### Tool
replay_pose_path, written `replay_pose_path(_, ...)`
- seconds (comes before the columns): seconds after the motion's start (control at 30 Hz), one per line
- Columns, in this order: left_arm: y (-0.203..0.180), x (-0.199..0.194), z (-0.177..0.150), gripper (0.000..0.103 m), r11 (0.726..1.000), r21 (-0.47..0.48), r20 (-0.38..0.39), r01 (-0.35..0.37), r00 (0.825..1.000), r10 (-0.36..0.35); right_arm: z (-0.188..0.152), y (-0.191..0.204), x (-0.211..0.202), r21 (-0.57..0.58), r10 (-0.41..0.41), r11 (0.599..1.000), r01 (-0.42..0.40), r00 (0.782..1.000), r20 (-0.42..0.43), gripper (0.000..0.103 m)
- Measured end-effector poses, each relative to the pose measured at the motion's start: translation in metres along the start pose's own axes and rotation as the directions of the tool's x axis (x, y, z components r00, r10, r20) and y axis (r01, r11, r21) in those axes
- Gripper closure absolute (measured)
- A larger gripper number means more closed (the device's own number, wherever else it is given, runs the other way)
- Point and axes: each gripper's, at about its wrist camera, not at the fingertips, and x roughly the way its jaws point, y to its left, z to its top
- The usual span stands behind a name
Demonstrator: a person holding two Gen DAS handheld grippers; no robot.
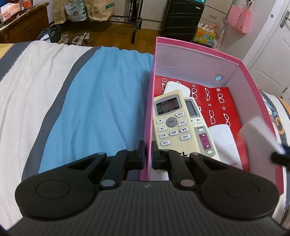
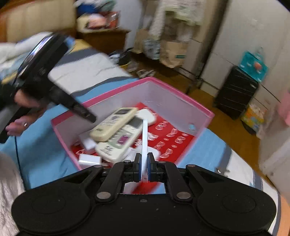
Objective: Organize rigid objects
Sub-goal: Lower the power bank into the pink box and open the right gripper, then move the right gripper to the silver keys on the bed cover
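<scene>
A pink box with a red patterned floor stands on the bed. In it a cream remote lies over a white remote, with other white pieces around them. My left gripper is shut on the box's near left wall. In the right wrist view my right gripper is shut on a thin white slab, seen edge-on above the box. That slab shows blurred at the right edge of the left wrist view. A hand holds the left gripper.
The box sits on a blue blanket beside a white and grey bedcover. Small white adapters lie in the box's near corner. Beyond the bed are a wood floor, shoes, paper bags and a black suitcase.
</scene>
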Motion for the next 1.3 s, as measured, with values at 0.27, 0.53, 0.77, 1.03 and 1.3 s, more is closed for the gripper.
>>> replay_pose_path(0.27, 0.004, -0.001, 0.001, 0.097, 0.999, -0.024, 0.005, 0.022, 1.000, -0.022, 0.021, -0.001, 0.052, -0.046, -0.119, 0.992, 0.115, 0.988, -0.096, 0.095)
replay_pose_path(0.53, 0.007, 0.000, 0.001, 0.097, 0.999, -0.030, 0.007, 0.033, 0.999, -0.033, 0.024, -0.007, 0.074, -0.037, -0.076, 0.997, 0.074, 0.995, -0.068, 0.080)
replay_pose_path(0.77, 0.007, 0.001, 0.001, 0.097, 0.999, -0.027, 0.005, 0.028, 1.000, -0.027, -0.003, -0.056, 0.026, 0.273, 0.154, 0.946, -0.174, 0.984, 0.093, 0.073)
replay_pose_path(1.03, 0.005, 0.002, 0.002, 0.097, 0.999, -0.037, -0.001, 0.017, 1.000, -0.017, -0.039, -0.112, -0.032, 0.337, 0.151, 0.923, -0.186, 0.980, 0.127, 0.069)
replay_pose_path(1.3, 0.004, 0.002, 0.004, 0.097, 0.997, -0.074, -0.004, -0.005, 1.000, 0.005, -0.067, -0.154, -0.035, 0.355, 0.069, 0.931, -0.088, 0.995, 0.066, 0.069)
